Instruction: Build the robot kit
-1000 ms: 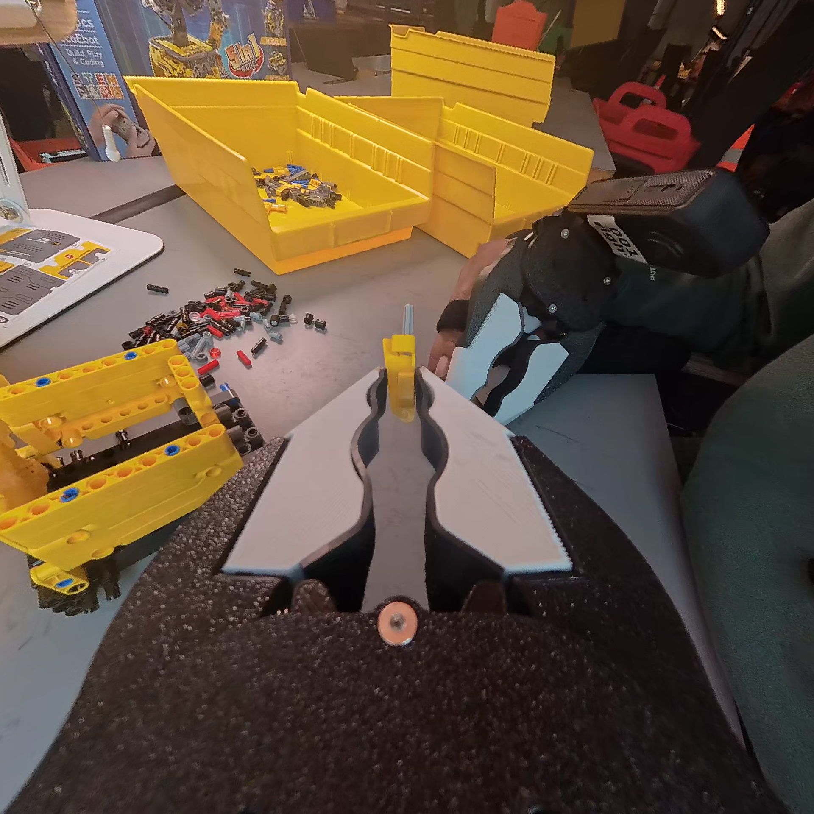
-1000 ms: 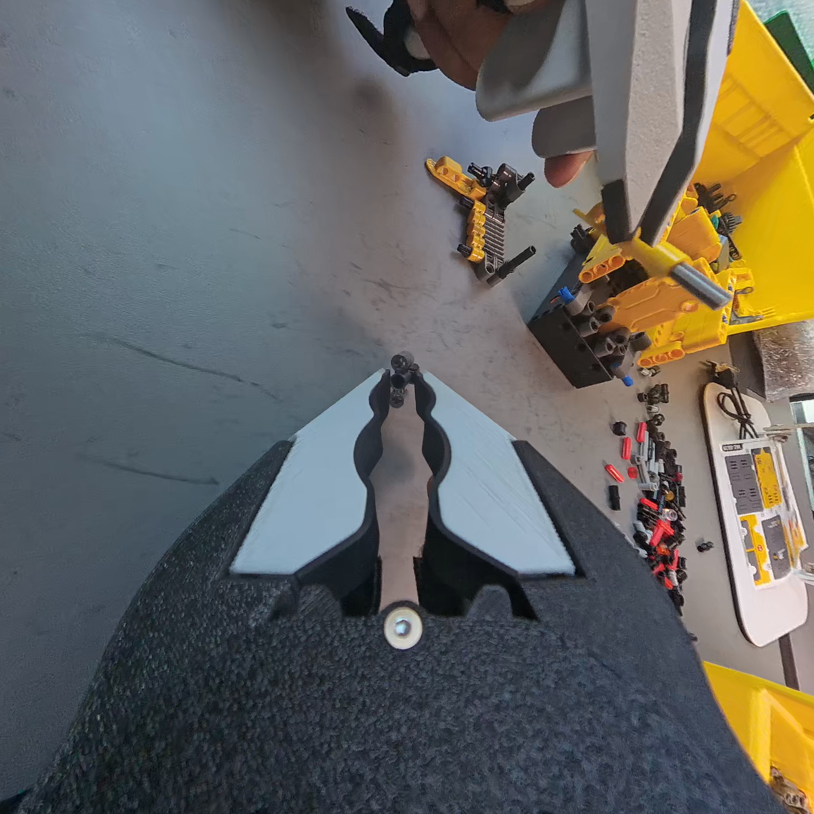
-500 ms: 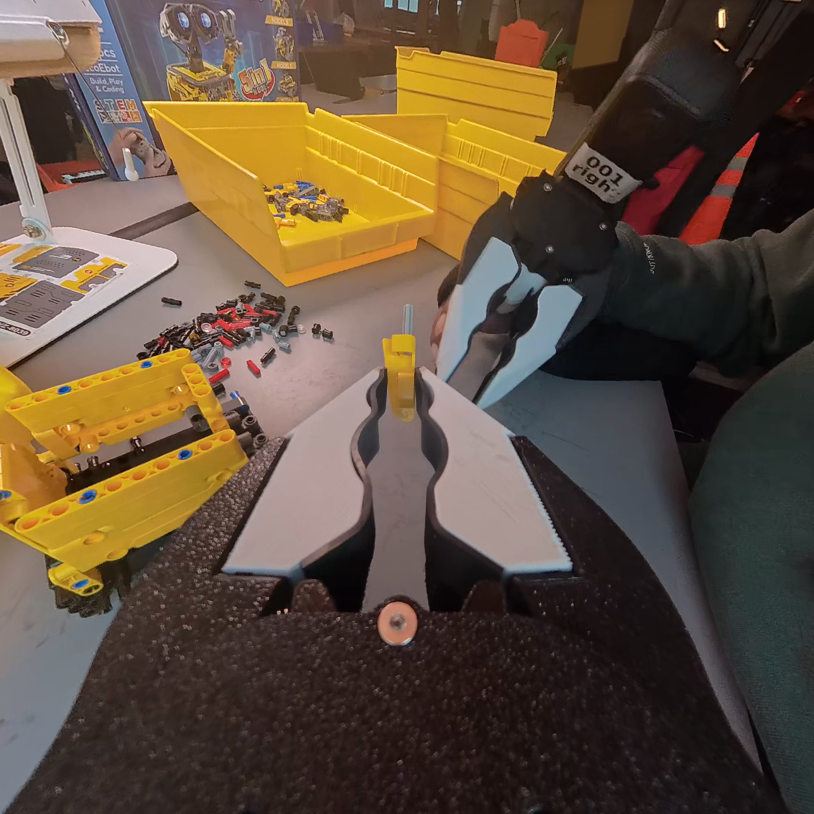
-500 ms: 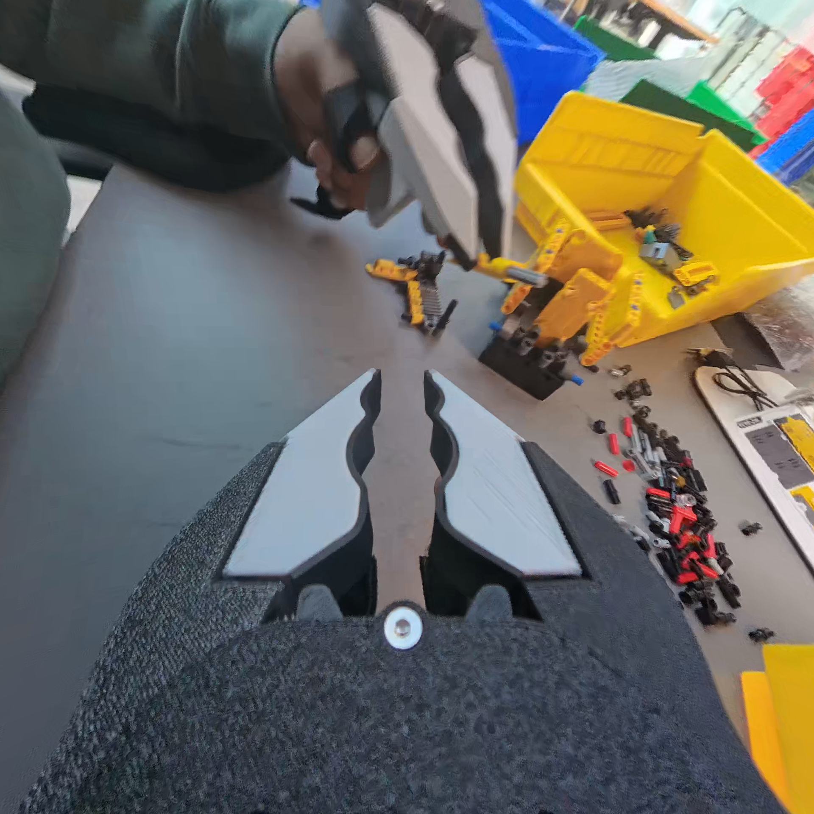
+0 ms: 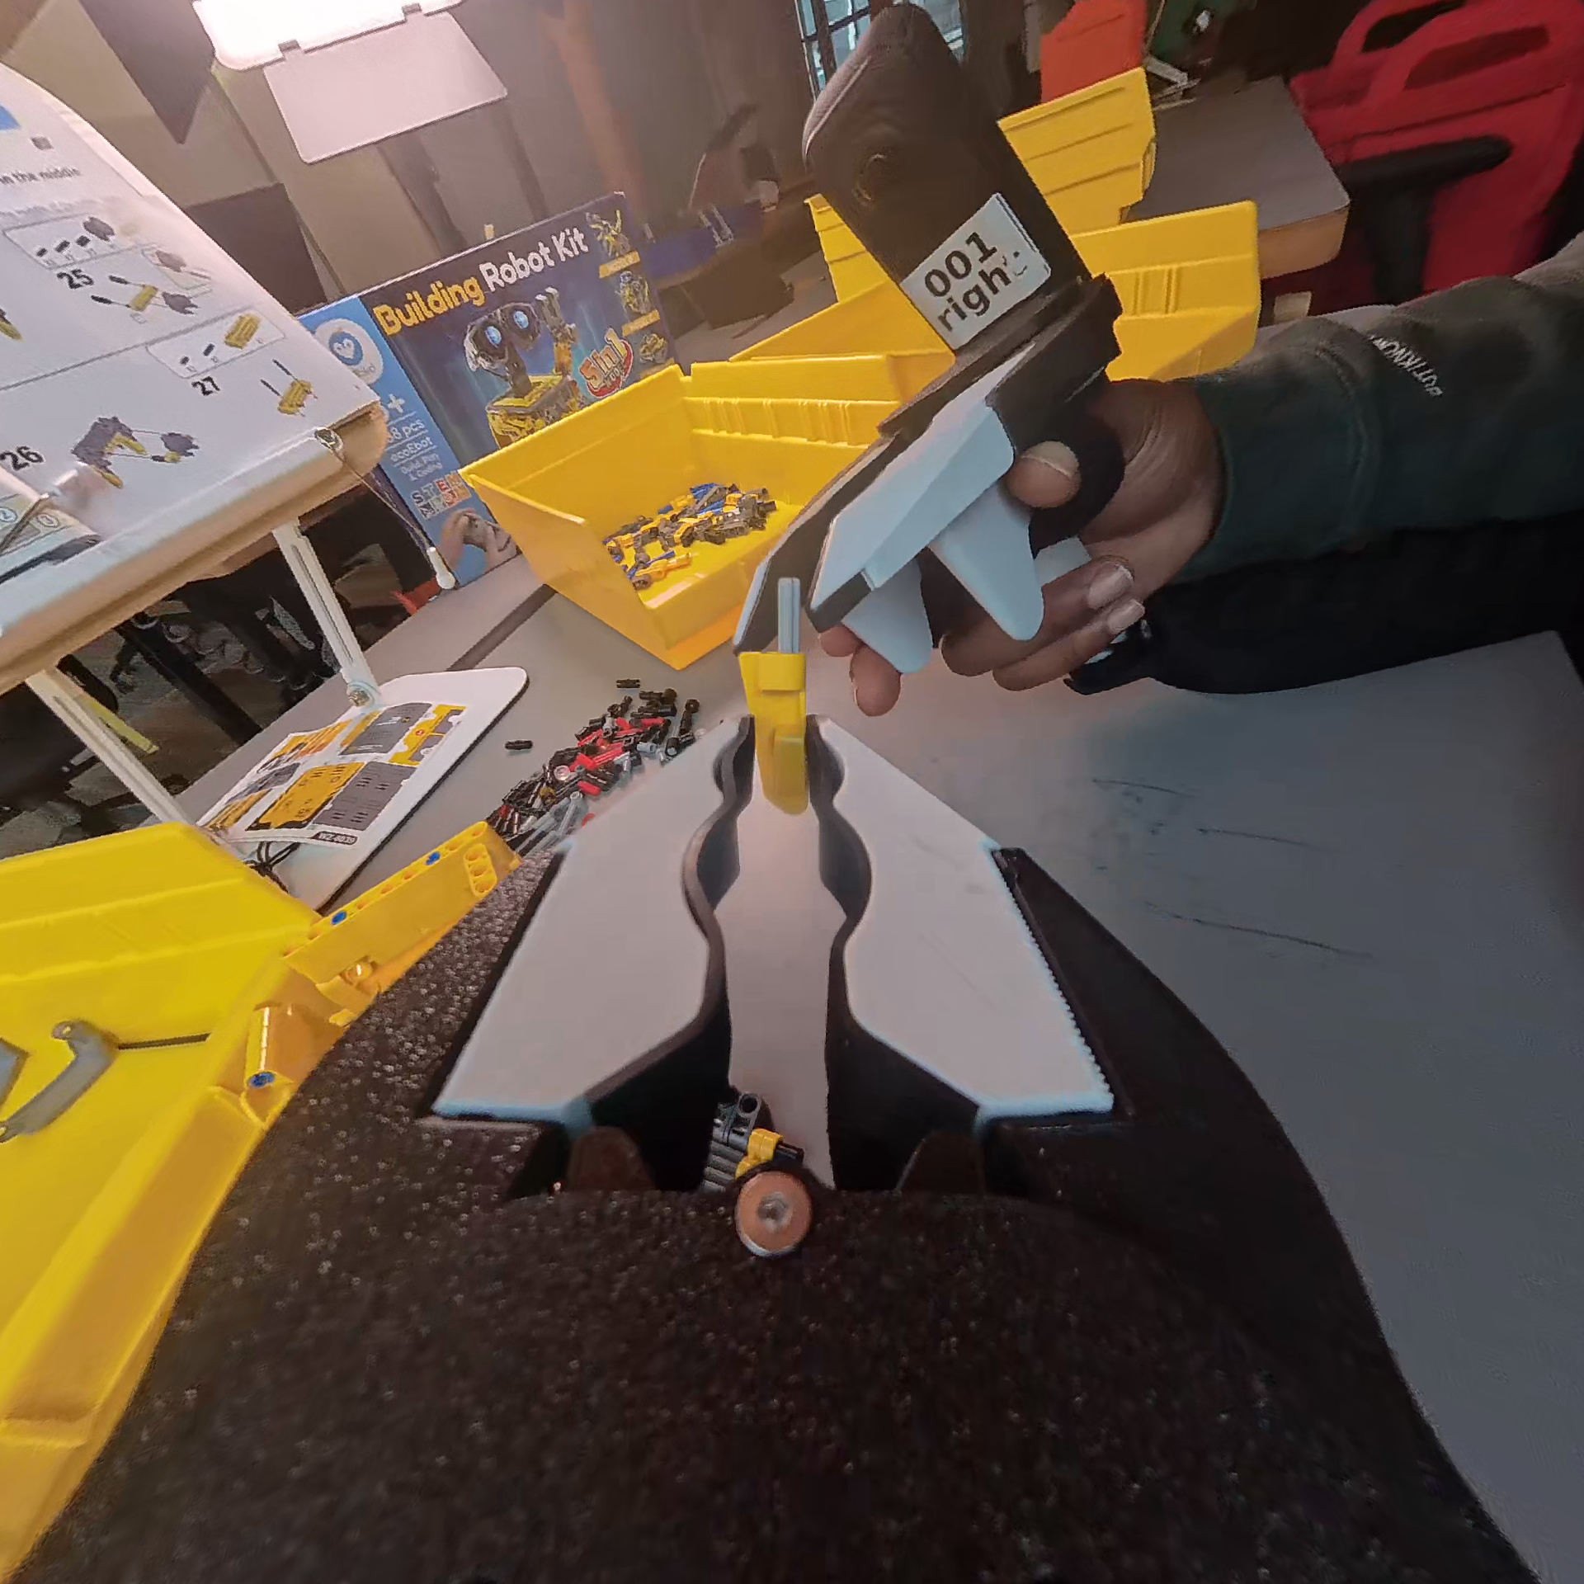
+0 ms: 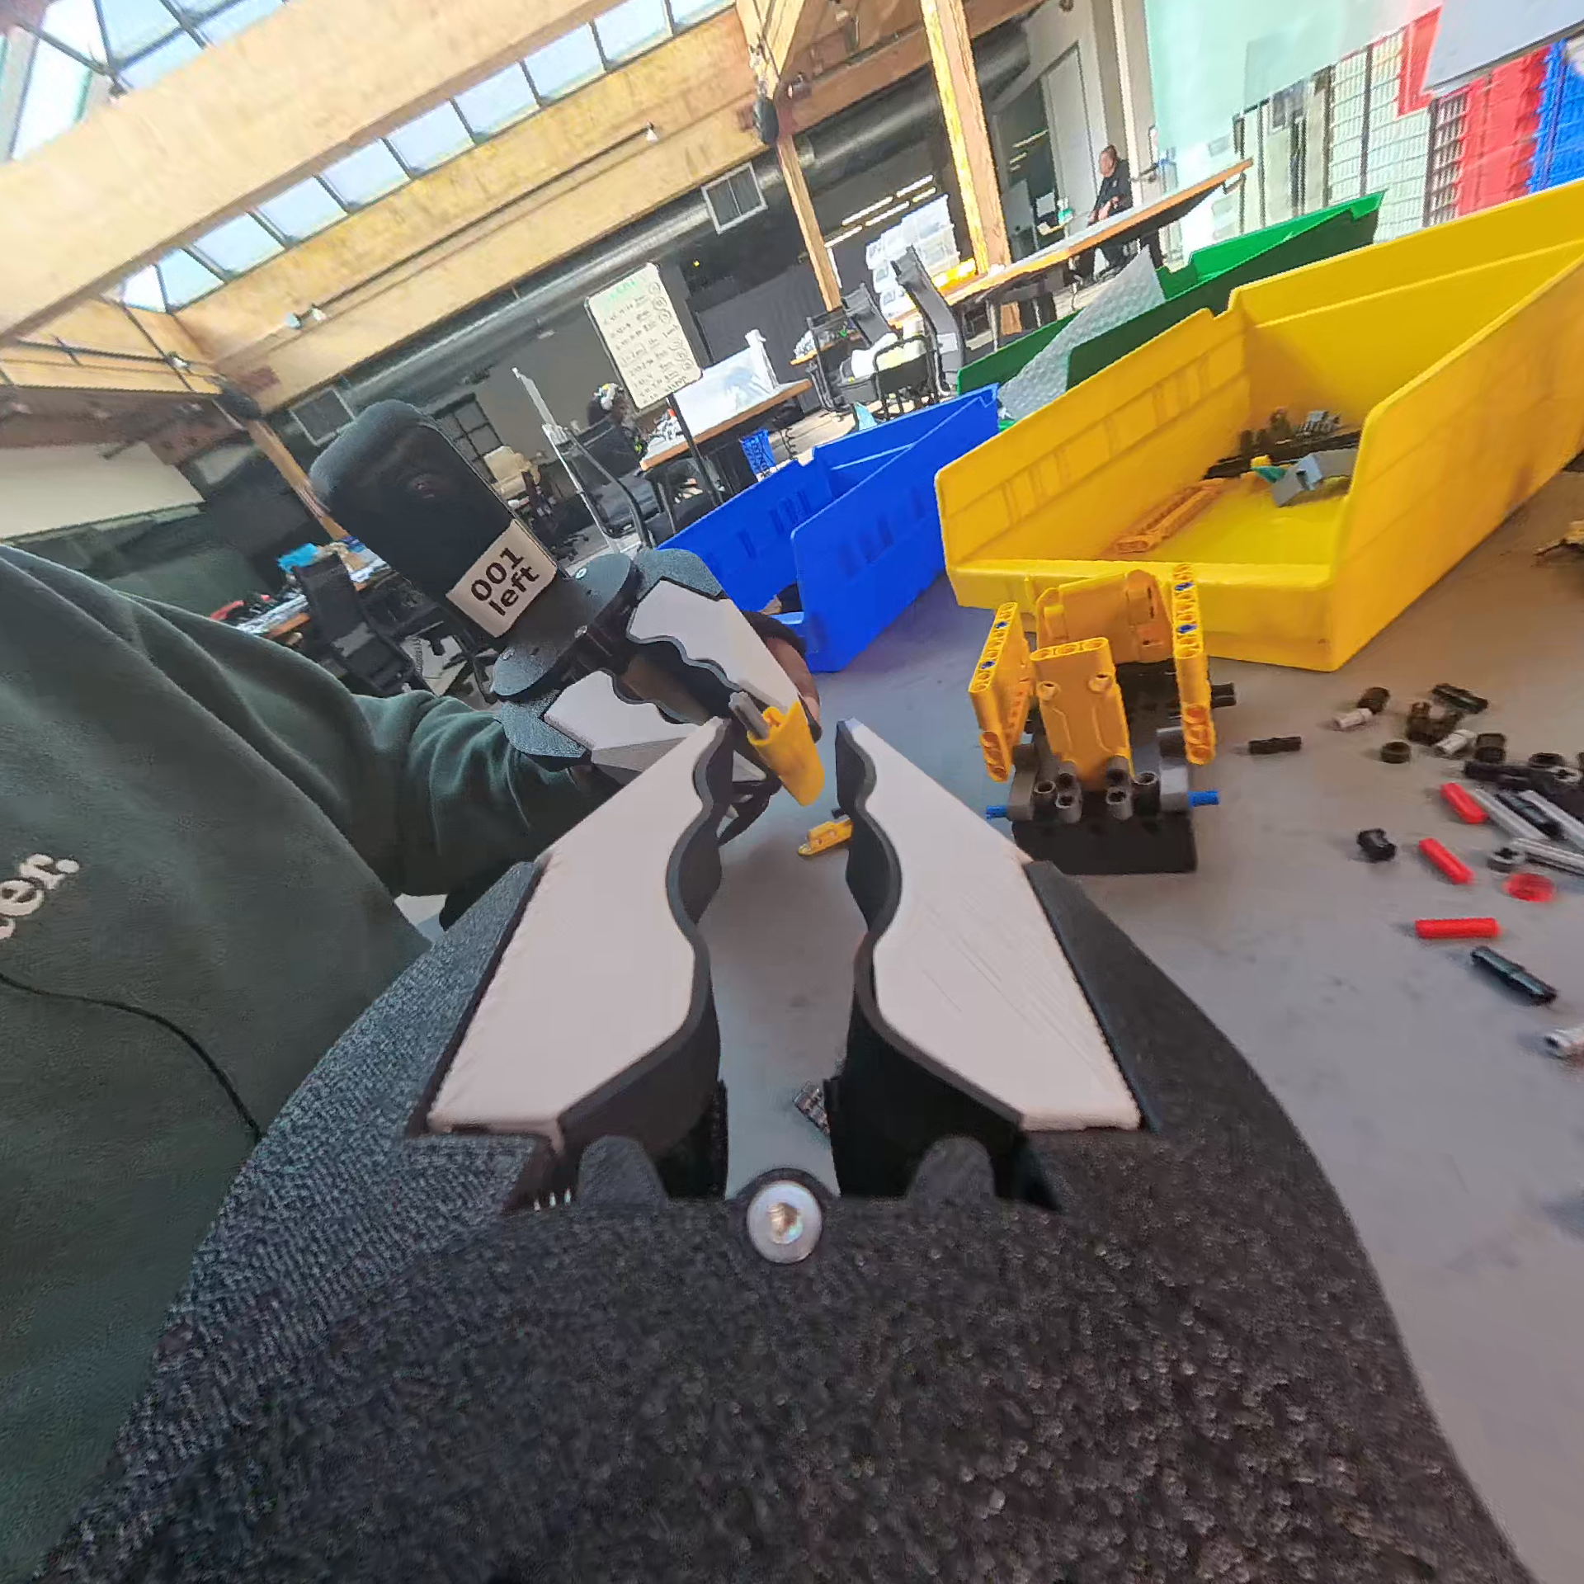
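My left gripper [image 5: 780,754] is shut on a small yellow piece [image 5: 776,746] with a grey axle [image 5: 787,613] sticking out of its far end, held above the grey table. My right gripper [image 5: 784,624], held in a hand, comes in from the upper right with its tips at the axle. In the right wrist view my right gripper [image 6: 782,739] is open, and the yellow piece [image 6: 787,754] sits between its fingertips, apparently untouched. The left gripper [image 6: 771,720] holds the piece from the left.
A yellow and black brick assembly [image 6: 1097,737] stands on the table before a yellow bin [image 6: 1286,617] and a blue bin [image 6: 857,549]. Loose pins [image 6: 1474,857] lie to the right, and a small yellow part [image 6: 827,836] lies below the grippers. An instruction sheet [image 5: 129,343] on a stand and another yellow bin [image 5: 600,514] stand at the back.
My right gripper held a small black pin a second ago; it opened, empty, rose and swung to the left gripper, straddling the yellow piece. The left gripper lifted, still holding the piece.
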Available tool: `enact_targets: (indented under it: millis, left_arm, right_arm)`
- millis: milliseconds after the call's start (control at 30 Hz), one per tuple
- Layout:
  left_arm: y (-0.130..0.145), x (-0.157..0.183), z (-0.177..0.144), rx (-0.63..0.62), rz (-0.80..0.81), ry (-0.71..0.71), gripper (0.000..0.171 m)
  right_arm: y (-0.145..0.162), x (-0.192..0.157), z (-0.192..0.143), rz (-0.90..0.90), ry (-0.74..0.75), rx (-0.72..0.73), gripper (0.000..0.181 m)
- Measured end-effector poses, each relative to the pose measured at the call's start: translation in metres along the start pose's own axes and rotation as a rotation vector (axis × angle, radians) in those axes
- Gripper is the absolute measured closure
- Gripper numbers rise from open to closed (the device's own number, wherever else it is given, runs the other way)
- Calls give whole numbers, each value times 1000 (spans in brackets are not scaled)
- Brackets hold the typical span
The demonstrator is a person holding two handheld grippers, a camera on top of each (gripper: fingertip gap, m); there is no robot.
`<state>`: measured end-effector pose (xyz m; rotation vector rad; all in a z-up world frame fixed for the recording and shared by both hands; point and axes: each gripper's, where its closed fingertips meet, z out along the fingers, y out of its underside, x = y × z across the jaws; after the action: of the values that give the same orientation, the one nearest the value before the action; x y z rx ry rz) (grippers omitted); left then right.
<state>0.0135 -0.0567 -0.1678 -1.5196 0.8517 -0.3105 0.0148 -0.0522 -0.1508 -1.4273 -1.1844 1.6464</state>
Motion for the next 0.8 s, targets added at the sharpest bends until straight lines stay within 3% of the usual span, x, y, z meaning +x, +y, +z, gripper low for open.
enact_targets:
  millis: [500, 567, 633, 800]
  left_arm:
    - [7, 3, 3, -52, 131, -54, 165]
    - [-6, 8, -1, 29, 15, 13, 162]
    - [-33, 0, -16, 189, -202, 84, 147]
    - [-73, -66, -73, 497, -522, 79, 143]
  right_arm:
    - [14, 4, 5, -64, 37, -68, 174]
    - [10, -3, 2, -76, 1, -58, 175]
    - [0, -6, -4, -100, -16, -18, 176]
    - [-23, -10, -20, -150, -30, 83, 176]
